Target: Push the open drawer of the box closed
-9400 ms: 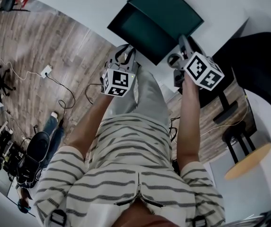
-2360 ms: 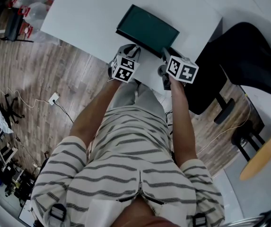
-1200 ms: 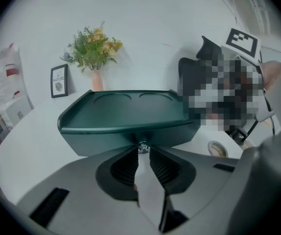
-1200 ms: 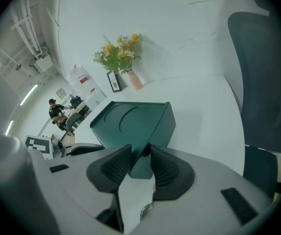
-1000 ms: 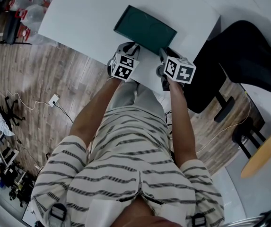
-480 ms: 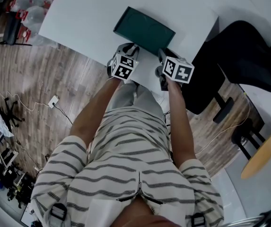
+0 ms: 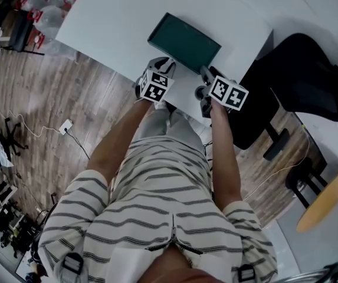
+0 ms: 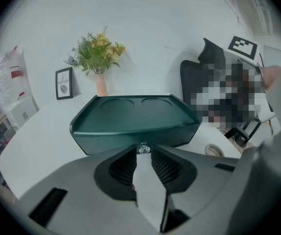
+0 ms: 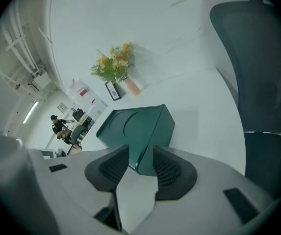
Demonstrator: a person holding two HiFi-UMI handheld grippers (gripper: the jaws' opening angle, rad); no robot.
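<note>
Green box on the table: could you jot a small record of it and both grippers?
box: dark green, on white table
drawer: looks shut, knob on front
left gripper: open, jaws just opened; knob before the gap
right gripper: open, jaws just opened; box corner between them, not gripped
behind: flower vase, framed card

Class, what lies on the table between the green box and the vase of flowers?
Nothing: the left gripper view shows only bare white table between the green box and the vase.
</note>
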